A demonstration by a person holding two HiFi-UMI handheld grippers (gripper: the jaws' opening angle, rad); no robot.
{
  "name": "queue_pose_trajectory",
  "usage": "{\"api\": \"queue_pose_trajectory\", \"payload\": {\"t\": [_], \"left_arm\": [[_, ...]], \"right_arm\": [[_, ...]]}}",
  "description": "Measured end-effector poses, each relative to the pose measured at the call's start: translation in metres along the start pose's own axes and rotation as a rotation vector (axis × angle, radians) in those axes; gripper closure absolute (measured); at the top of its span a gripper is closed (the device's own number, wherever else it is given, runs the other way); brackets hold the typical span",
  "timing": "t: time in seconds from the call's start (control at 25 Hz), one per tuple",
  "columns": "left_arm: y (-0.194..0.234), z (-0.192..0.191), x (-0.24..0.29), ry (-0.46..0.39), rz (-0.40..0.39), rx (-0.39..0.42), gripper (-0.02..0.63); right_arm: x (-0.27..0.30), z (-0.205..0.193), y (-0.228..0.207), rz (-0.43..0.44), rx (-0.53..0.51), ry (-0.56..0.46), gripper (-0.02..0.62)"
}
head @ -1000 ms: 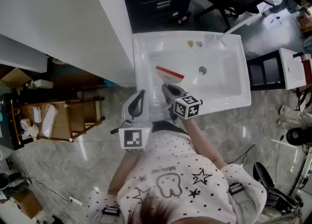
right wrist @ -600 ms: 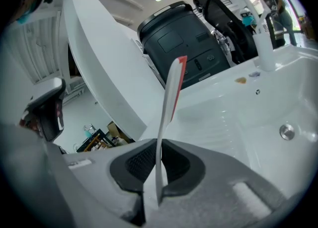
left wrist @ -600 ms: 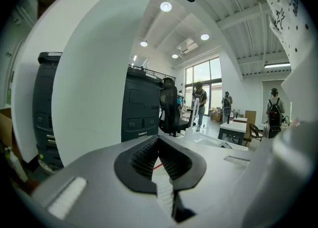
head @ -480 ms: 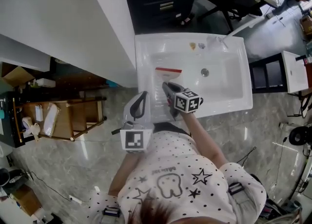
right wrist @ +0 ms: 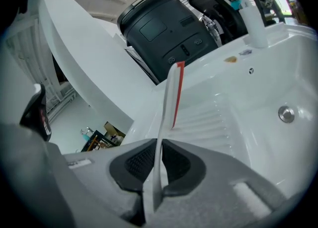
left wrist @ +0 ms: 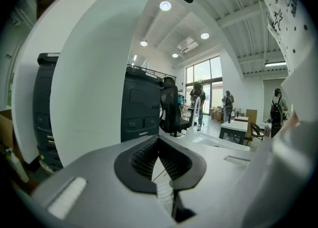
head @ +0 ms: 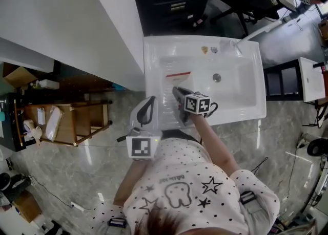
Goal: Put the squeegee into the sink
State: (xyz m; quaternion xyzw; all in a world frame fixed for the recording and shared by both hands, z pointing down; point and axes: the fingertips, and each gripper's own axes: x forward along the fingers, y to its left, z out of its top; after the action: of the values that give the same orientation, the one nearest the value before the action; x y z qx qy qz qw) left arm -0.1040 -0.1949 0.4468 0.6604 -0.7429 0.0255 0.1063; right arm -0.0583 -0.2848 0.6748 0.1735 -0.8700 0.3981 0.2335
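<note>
Squeegee (head: 178,77) status: gripped by its thin white handle between the pads of the right gripper (head: 179,94), red blade edge leading toward the far rim of the sink (head: 256,75).

Change over the last second: the right gripper has come down into the basin and rolled. The red edge, slanted a second ago, now lies level with the far rim and shows narrower from the head view. The jaws have just been opening a little. The handle is still between them, and the right gripper view shows both pads against it, so the tool is held but the grip is easing.

Position: the squeegee hangs over the ribbed draining section (right wrist: 208,117) at the left end of the sink, well left of the drain (head: 217,78). Contact with the ribs cannot be confirmed.

Left gripper (head: 149,101): idle just outside the sink's near-left corner, jaws together on nothing.

Assessment: the tool is already within the rim and low, and the loosening suggests release is starting. What probably remains is opening fully and withdrawing. The thin handle may tip sideways on the ribs once freed.
</note>
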Motion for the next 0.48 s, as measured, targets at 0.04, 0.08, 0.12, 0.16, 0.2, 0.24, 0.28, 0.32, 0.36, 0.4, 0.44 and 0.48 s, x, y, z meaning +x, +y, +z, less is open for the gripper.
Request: {"api": "queue_pose_trajectory", "payload": {"t": [0.04, 0.08, 0.12, 0.16, 0.2, 0.24, 0.28, 0.32, 0.36, 0.4, 0.44, 0.48], "left_arm": [[0.001, -0.001, 0.001, -0.003, 0.002, 0.006, 0.612], [0.001, -0.001, 0.002, -0.002, 0.003, 0.009, 0.612], [0.001, -0.002, 0.003, -0.002, 0.003, 0.014, 0.612], [0.001, -0.004, 0.004, -0.004, 0.003, 0.025, 0.612], [0.002, -0.005, 0.005, -0.006, 0.004, 0.032, 0.612], [0.002, -0.007, 0.005, -0.005, 0.005, 0.034, 0.612], [0.002, -0.007, 0.006, -0.002, 0.006, 0.030, 0.612], [0.002, -0.007, 0.006, 0.002, 0.008, 0.023, 0.612], [0.002, -0.005, 0.006, 0.008, 0.009, 0.011, 0.612], [0.001, -0.004, 0.007, 0.013, 0.008, 0.001, 0.612], [0.001, -0.004, 0.007, 0.013, 0.008, 0.000, 0.612], [0.001, -0.005, 0.008, 0.009, 0.008, 0.009, 0.612]], "right_arm": [[0.001, 0.000, -0.001, -0.002, 0.002, 0.006, 0.571], [0.001, 0.000, -0.003, -0.001, 0.005, 0.010, 0.571], [0.002, 0.000, -0.004, 0.001, 0.010, 0.013, 0.571], [0.002, 0.001, -0.005, 0.006, 0.016, 0.015, 0.571], [0.002, 0.001, -0.005, 0.011, 0.023, 0.016, 0.571], [0.002, 0.001, -0.007, 0.012, 0.030, 0.018, 0.571], [0.002, 0.000, -0.010, 0.009, 0.035, 0.023, 0.571], [0.001, -0.001, -0.013, 0.002, 0.039, 0.031, 0.569], [0.000, -0.001, -0.015, -0.005, 0.039, 0.039, 0.566], [-0.001, -0.001, -0.017, -0.010, 0.038, 0.047, 0.561], [-0.002, -0.001, -0.018, -0.012, 0.041, 0.053, 0.557], [-0.002, -0.001, -0.019, -0.011, 0.047, 0.058, 0.552]]}}
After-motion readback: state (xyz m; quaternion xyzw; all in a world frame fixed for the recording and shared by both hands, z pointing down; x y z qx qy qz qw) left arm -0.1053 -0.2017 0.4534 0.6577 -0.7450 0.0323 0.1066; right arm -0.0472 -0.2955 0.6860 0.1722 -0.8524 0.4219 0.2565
